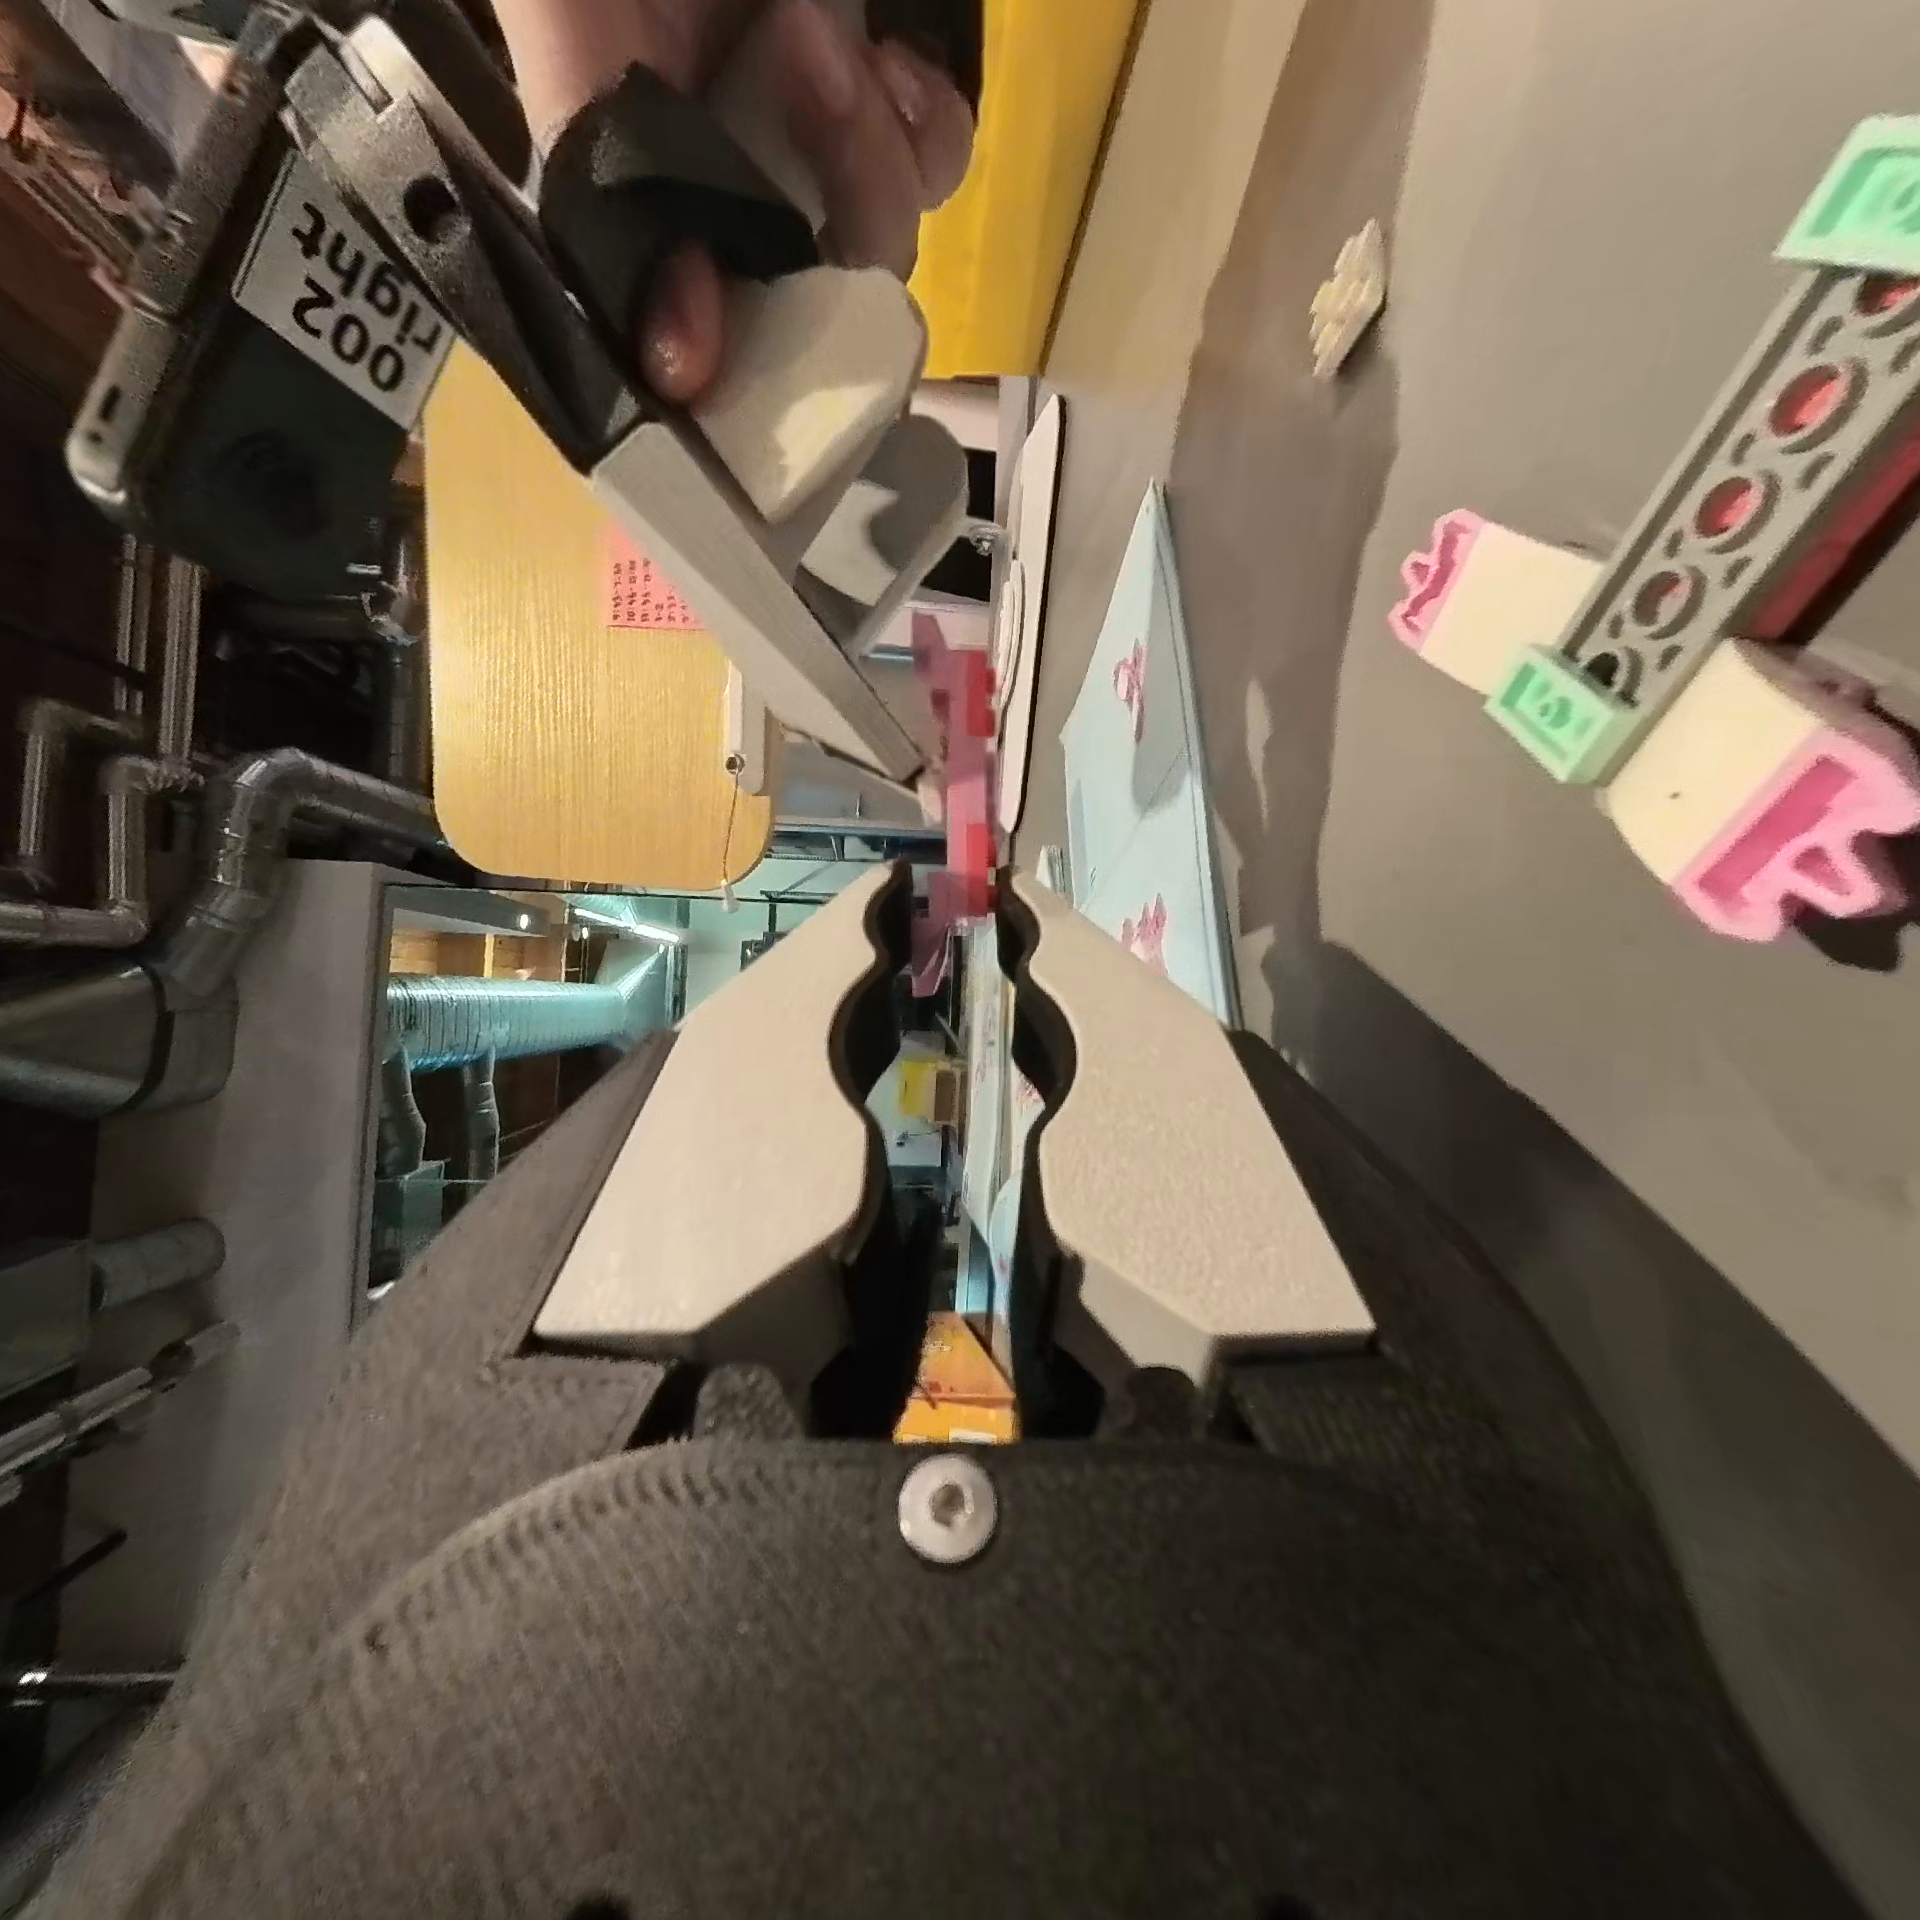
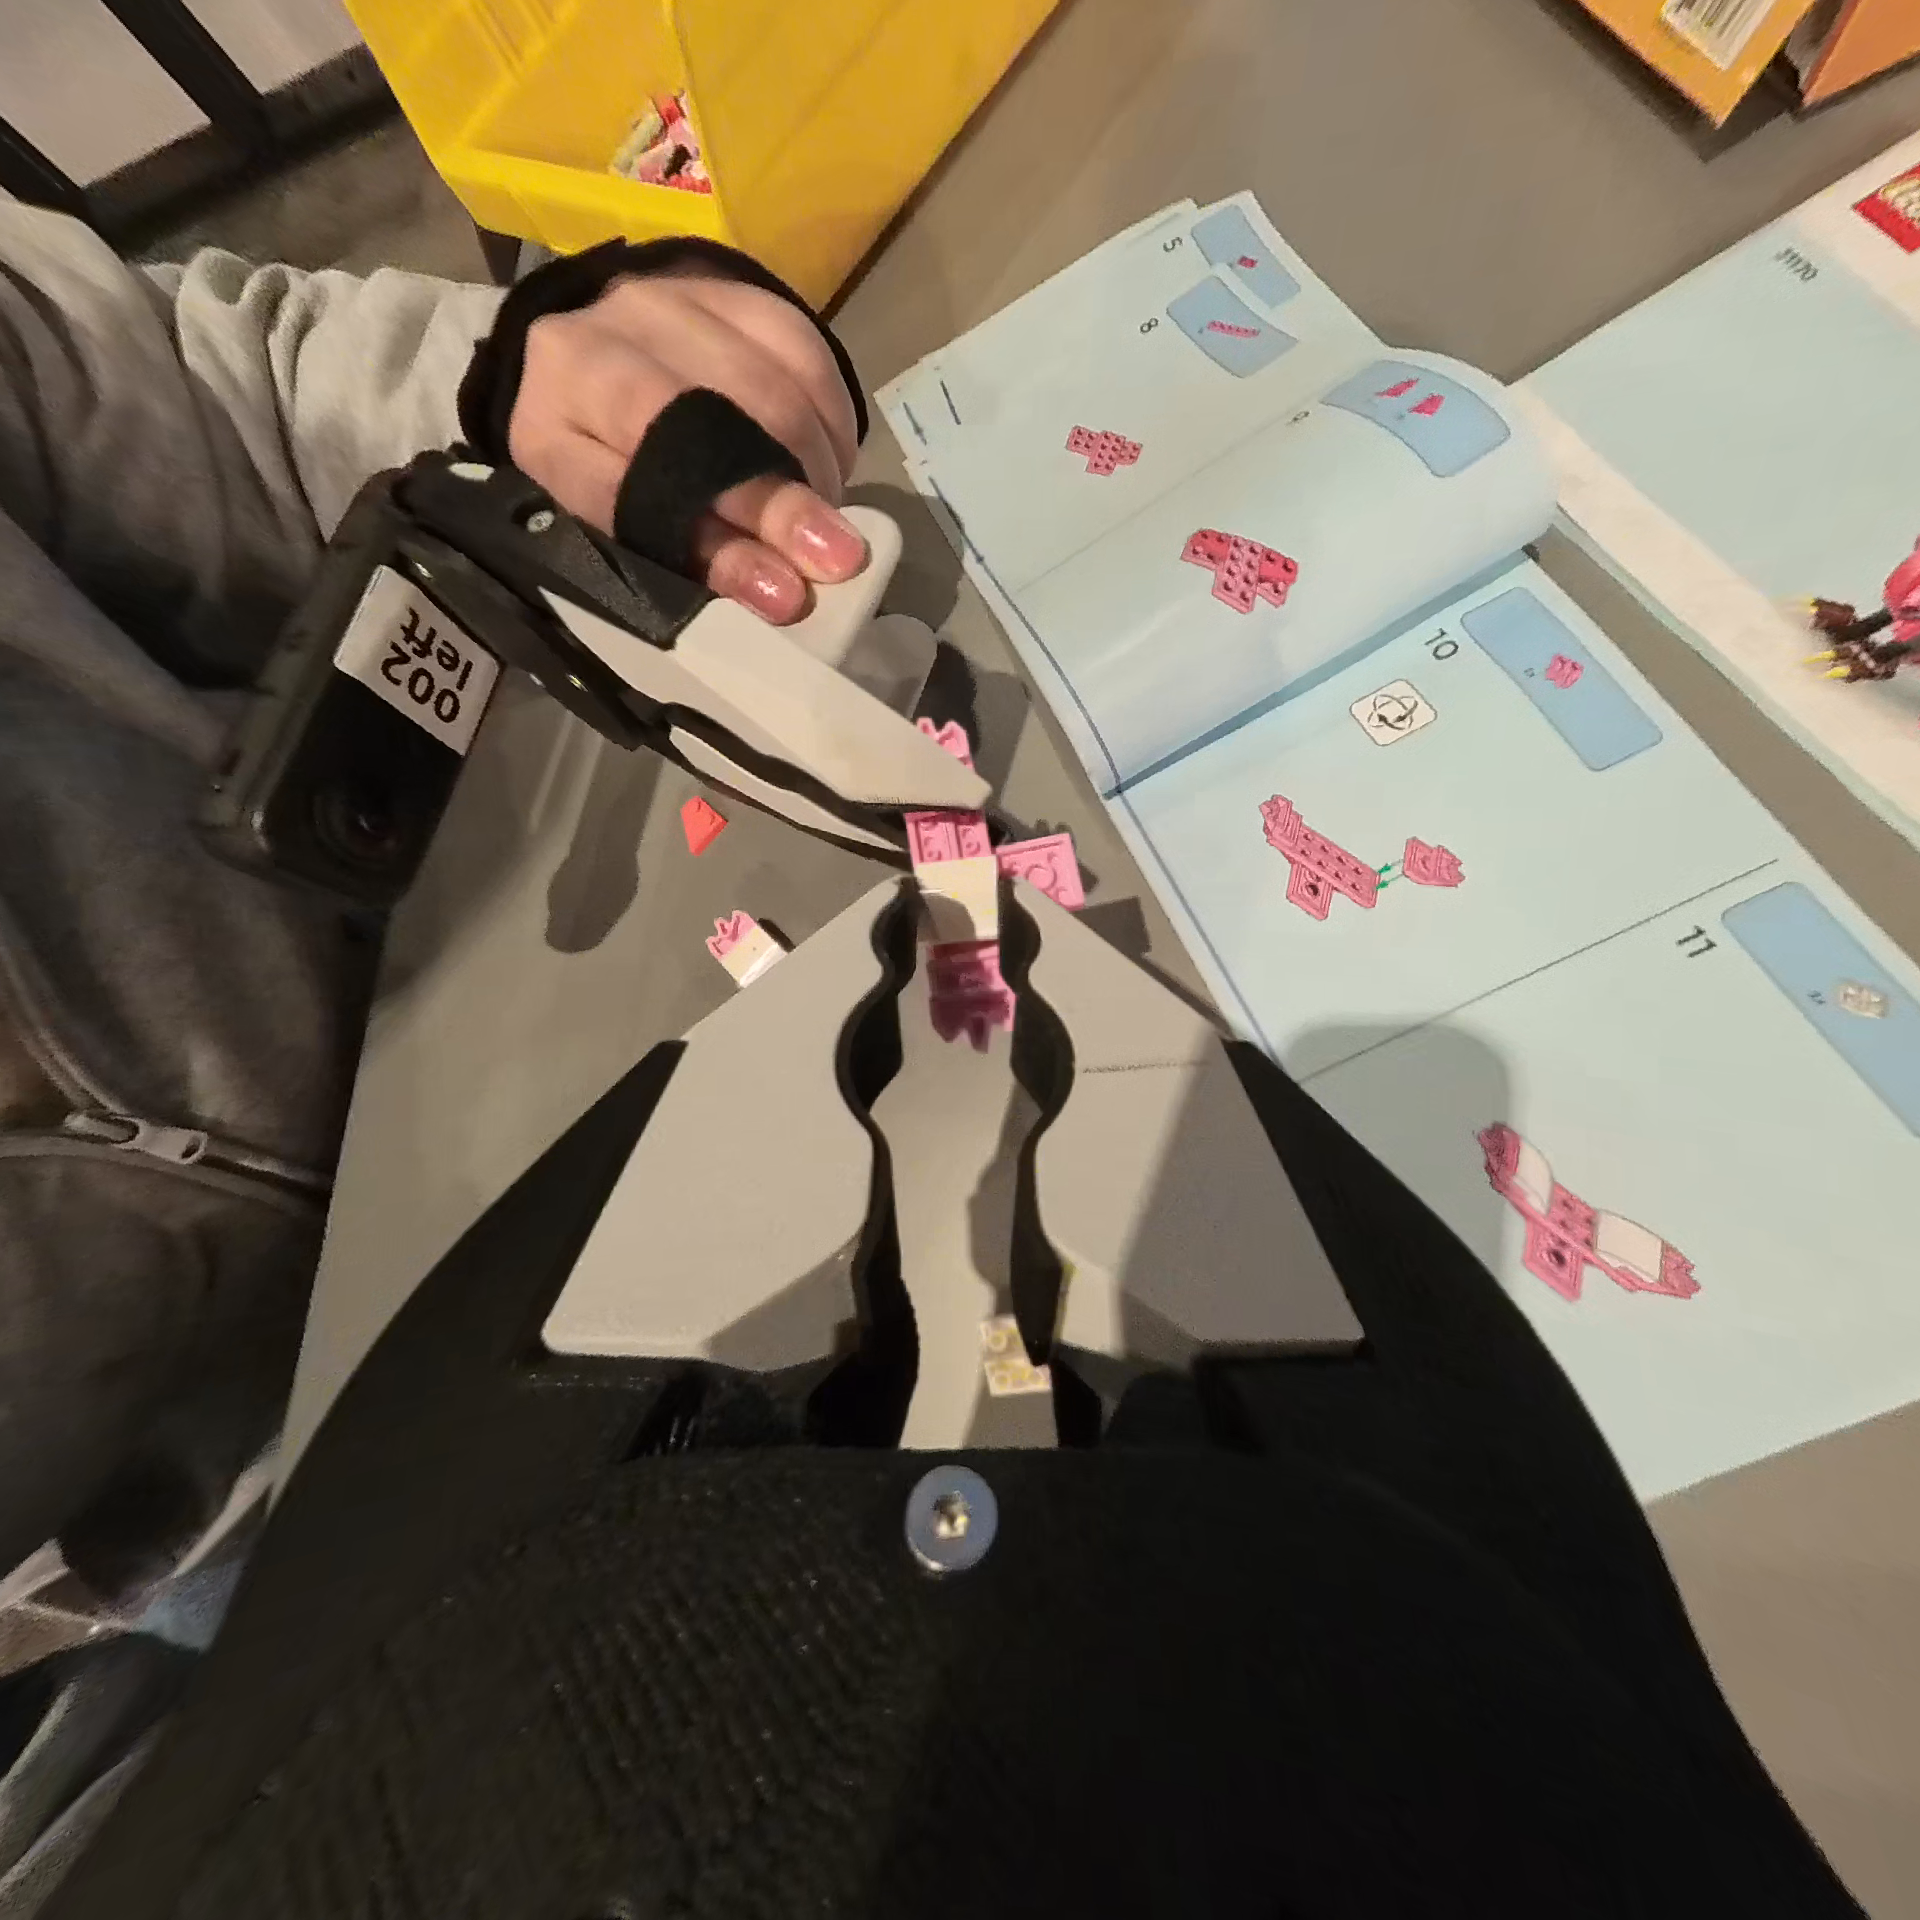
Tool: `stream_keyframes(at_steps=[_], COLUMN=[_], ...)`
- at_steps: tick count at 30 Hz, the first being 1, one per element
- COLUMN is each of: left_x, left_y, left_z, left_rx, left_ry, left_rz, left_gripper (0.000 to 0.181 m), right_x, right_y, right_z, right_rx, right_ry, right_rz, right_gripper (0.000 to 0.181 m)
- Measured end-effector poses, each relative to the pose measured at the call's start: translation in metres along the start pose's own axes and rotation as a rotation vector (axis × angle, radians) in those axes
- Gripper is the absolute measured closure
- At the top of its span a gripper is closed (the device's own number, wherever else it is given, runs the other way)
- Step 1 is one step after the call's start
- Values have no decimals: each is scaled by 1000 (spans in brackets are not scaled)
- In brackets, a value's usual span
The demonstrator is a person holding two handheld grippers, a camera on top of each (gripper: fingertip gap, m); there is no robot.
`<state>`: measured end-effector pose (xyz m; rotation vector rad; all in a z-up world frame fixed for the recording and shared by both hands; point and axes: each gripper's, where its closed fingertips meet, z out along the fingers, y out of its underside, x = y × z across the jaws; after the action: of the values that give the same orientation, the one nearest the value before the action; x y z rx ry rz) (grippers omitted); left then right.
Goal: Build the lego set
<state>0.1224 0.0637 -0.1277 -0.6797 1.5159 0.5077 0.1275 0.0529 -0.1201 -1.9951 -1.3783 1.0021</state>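
Each gripper body bears white printed label. Right gripper point(image 2: 956, 894) clamps white-and-pink piece point(image 2: 961, 935), long axis along fingers; left gripper point(image 1: 956, 883) clamps pink plate assembly point(image 2: 951, 836).

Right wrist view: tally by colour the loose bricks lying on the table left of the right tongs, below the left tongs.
red brick: 1
white-and-pink brick: 1
Total: 2
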Motion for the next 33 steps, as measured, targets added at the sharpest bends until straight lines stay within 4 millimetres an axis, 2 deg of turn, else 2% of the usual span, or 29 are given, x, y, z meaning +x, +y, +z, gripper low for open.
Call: stream_keyframes(at_steps=[8,17,22,26,33], left_x=[-6,-14,-12,-13,-16], left_y=[1,2,5,7,3], left_z=[0,-2,-1,0,-1], left_rx=[-12,-23,-35,-47,-35], left_ry=[-34,-71,-62,-62,-62], left_rz=[4,2,14,1,-46], left_gripper=[166,166,166,166,166], right_x=[-5,-8,-2,2,3], right_y=[-9,-11,-13,-7,4], right_z=[4,-3,-13,-19,-2], right_rx=[15,23,28,-11,-135], right_ry=[26,60,113,165,227], right_rz=[-70,-163,-168,-197,-324], right_gripper=[167,140,143,142,147])
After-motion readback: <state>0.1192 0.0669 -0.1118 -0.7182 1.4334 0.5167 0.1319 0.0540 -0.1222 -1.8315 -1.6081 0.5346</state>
